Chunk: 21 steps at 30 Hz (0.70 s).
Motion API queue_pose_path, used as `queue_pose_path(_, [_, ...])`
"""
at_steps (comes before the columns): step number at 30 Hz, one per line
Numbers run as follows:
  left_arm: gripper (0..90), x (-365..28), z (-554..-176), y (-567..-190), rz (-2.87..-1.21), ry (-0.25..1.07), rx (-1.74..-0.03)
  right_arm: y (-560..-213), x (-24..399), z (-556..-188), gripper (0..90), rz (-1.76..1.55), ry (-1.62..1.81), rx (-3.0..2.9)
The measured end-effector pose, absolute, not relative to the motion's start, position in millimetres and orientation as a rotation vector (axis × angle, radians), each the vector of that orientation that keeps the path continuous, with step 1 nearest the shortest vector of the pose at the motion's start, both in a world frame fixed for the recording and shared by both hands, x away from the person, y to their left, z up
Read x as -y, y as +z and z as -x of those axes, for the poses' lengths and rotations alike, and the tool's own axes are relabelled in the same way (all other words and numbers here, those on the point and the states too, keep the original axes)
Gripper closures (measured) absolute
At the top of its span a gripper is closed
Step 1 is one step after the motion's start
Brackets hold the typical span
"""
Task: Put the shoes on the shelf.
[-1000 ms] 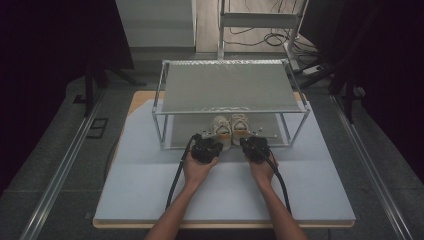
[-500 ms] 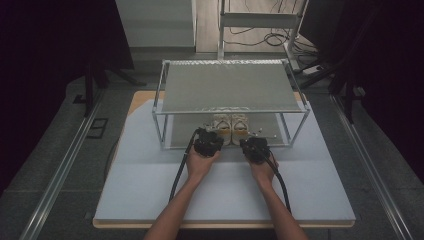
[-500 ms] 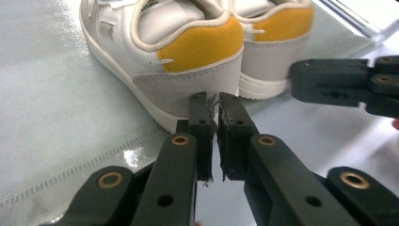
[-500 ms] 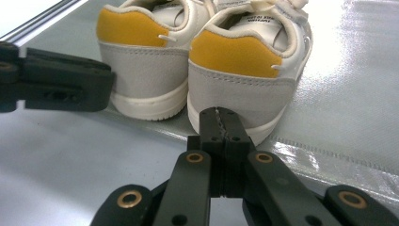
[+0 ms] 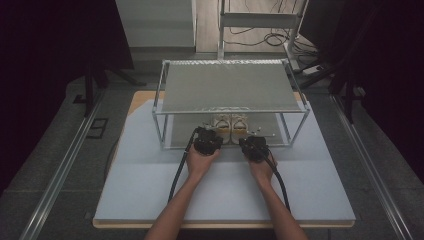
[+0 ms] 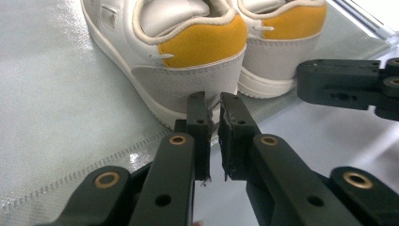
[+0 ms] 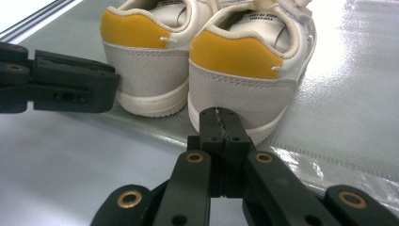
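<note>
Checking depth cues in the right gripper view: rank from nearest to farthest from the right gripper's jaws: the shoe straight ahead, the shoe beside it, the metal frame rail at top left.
1. White and grey shoe with yellow heel patch, straight ahead, heel just beyond the jaw tips.
2. Matching second shoe, to its left, heel slightly farther back.
3. Metal frame rail, top left corner, behind both shoes.

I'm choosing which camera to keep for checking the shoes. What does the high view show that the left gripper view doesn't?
The high view takes in the whole metal rack, its top shelf over the shoes, the white table and both hands. The left gripper view gives the close detail: yellow heel patches, grey heel panels, and the left tongs with a slight gap just behind one heel. Both show the pair of shoes on the rack's lower shelf and the right tongs.
</note>
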<state>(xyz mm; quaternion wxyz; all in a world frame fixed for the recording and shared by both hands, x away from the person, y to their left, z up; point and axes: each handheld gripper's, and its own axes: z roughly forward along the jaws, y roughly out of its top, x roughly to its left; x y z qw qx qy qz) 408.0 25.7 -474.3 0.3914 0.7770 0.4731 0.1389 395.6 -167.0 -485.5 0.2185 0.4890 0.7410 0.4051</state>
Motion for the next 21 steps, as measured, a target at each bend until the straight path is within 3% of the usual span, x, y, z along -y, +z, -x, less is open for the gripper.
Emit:
queue_pose_path(10, [81.1,-25.8,-407.9,-474.5,-1.972,0.344,-1.195,-489.0,163.9,-399.7,89.5,-1.36,1.13,-2.043])
queue_pose_path(19, [64.6,-33.0,-396.8,-463.7,-1.952,0.377,-1.162,-484.5,170.1,-389.3,87.4,-1.316,1.167,-2.043])
queue_pose_path(21, [56.0,-34.6,-391.4,-462.1,-1.922,0.37,-1.179,-482.5,172.1,-385.9,85.8,-1.299,1.179,-2.05])
